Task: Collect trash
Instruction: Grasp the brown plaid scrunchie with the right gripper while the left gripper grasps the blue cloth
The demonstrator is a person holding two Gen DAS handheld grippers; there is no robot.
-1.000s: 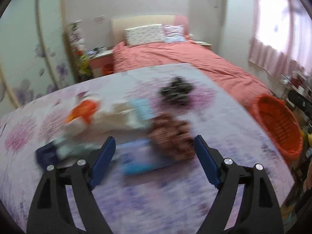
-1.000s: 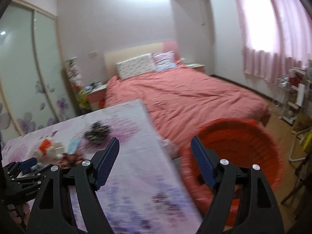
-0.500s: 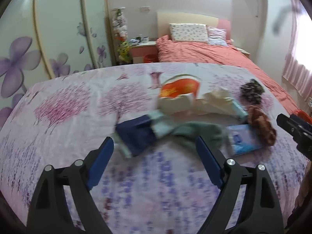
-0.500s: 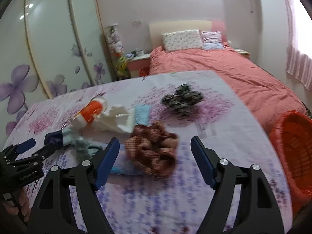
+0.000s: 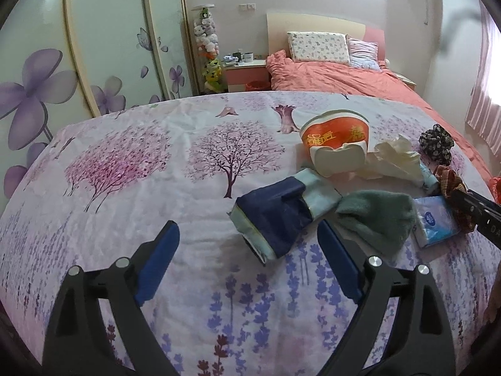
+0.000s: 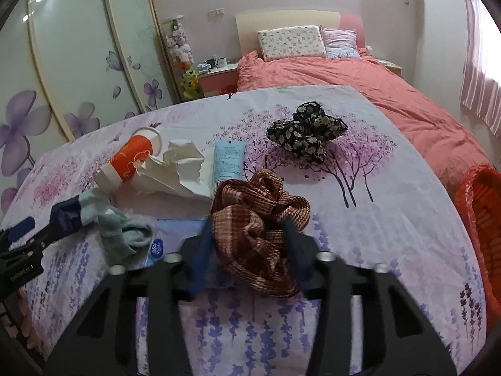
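Trash lies on the flowered table cloth (image 5: 131, 163): a tipped orange-and-white paper cup (image 5: 336, 139), crumpled white tissue (image 5: 397, 159), a dark-blue packet (image 5: 275, 213) and a blue tissue pack (image 5: 435, 222). My left gripper (image 5: 247, 244) is opening, and the packet lies just ahead of its fingertips, untouched. In the right wrist view a brown plaid cloth (image 6: 260, 219) sits between the fingers of my right gripper (image 6: 247, 247), whose jaws are closing and pressing on it. The cup (image 6: 130, 159) and tissue (image 6: 178, 169) lie to the left there.
A grey-green sock (image 5: 379, 216) lies beside the packet. A light-blue tube (image 6: 228, 163) and a black floral cloth (image 6: 308, 131) lie farther back. An orange basket (image 6: 482, 219) stands off the table's right edge. A bed with a pink cover (image 6: 391, 87) is behind.
My left gripper swung left from the brown cloth to the dark-blue packet. My right gripper came from the orange basket to the brown plaid cloth and its fingers closed in on it.
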